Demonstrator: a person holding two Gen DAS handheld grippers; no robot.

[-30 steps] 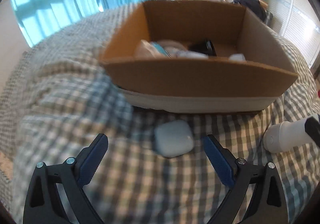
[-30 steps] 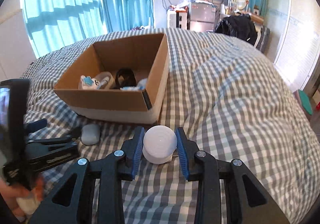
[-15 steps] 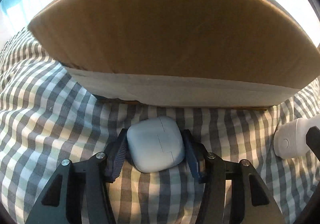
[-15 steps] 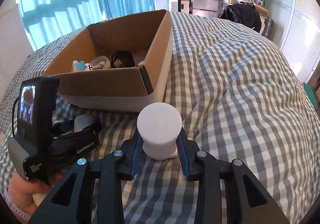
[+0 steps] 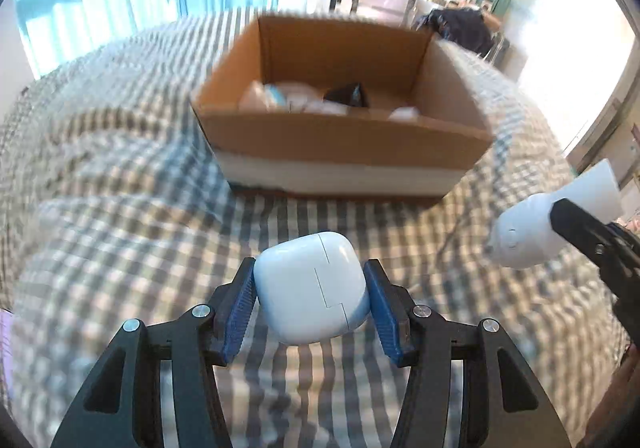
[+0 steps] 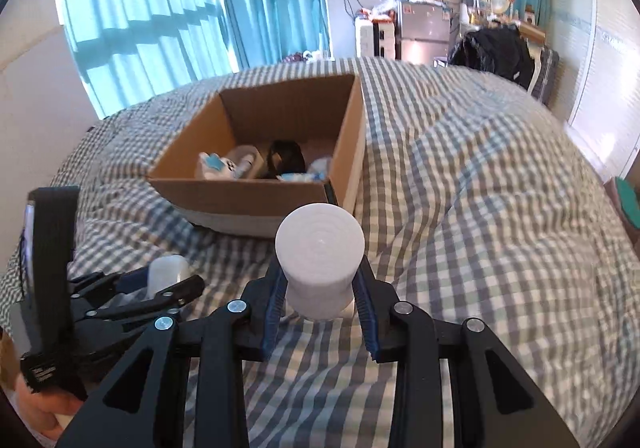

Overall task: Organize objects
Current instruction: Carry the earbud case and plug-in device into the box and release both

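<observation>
Cardboard sets the scene: the open cardboard box [image 6: 280, 152] sits on the checked bedspread [image 6: 480, 208], already carrying a few small items, among them a black ring-shaped thing [image 6: 286, 160] and a blue-and-white pouch [image 6: 218, 166]. We now carry two more pieces toward it. A second ago our left claw [image 5: 311, 300] stood spread around the pale earbud case [image 5: 312, 288] lying just short of the box's near wall; within that second its jaws have been closing, and they now pinch the case from both sides, clear of the bedspread and farther back from the box than half a second ago. Our right claw [image 6: 320, 288] stays pressed on the white cylinder [image 6: 320, 260], which has also risen off the bedspread and hangs before the box's near right corner. In the left view that cylinder [image 5: 548, 224] floats to the right of the box. We judge both pickups done; what remains is to bring each piece over the box's rim and let go inside, one at a time so the claws do not crowd each other.
</observation>
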